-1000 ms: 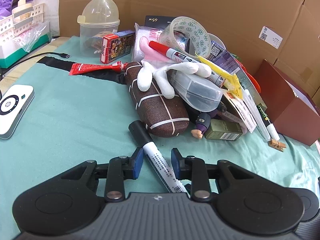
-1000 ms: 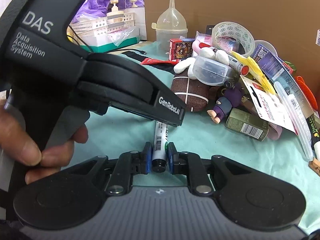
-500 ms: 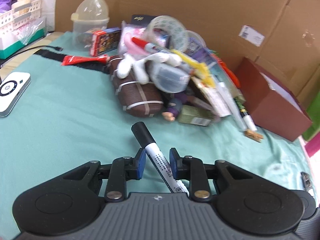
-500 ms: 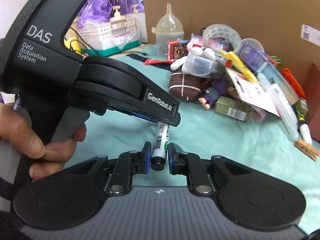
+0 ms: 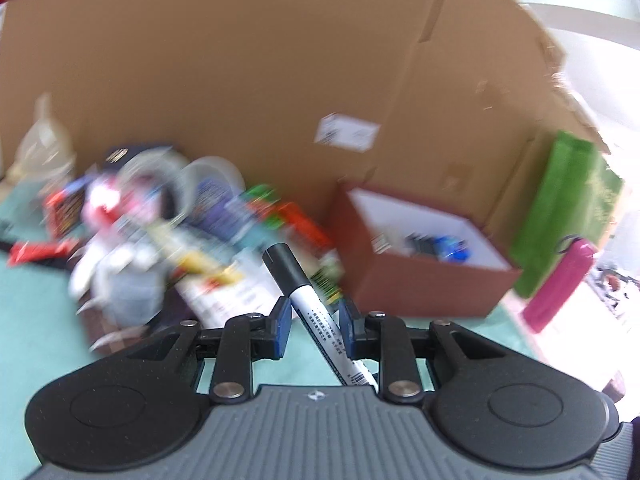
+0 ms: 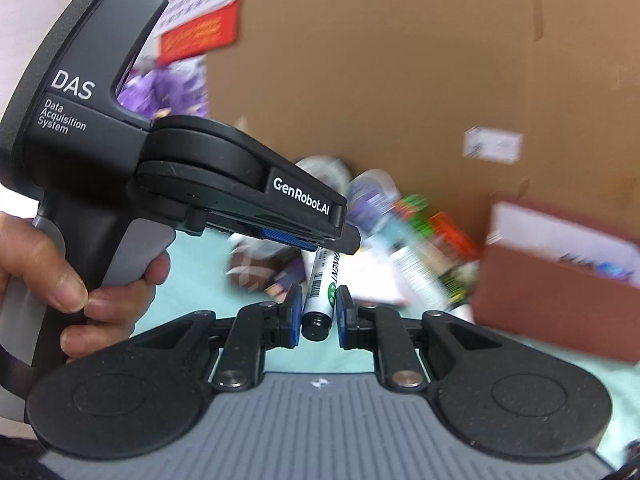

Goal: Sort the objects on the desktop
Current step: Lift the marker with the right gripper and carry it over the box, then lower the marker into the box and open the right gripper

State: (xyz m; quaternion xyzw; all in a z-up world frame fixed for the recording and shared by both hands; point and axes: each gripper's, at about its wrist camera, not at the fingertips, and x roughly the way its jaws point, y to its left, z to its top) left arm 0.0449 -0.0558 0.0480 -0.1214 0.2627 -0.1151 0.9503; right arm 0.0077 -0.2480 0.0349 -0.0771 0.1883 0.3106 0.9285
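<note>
The surface (image 5: 36, 320) wears a green cloth, and up above it both tools pinch one marker (image 5: 316, 312): the left tool (image 5: 314, 322) squeezes its white middle and the right tool (image 6: 318, 316) squeezes its tail end. The marker looks light, hard and smooth, so it may slip; its middle seems the best hold. Farther back sit the blurry pile (image 5: 168, 220) and the red box (image 5: 420, 292), with cardboard (image 5: 240, 60) behind.

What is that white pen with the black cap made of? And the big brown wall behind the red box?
The white marker pen with the black cap looks like smooth plastic: its barrel is glossy with printed text. The big brown wall looks like matte corrugated cardboard, with fold creases and a stuck-on label. The dark red open box is probably stiff paperboard, white inside.
</note>
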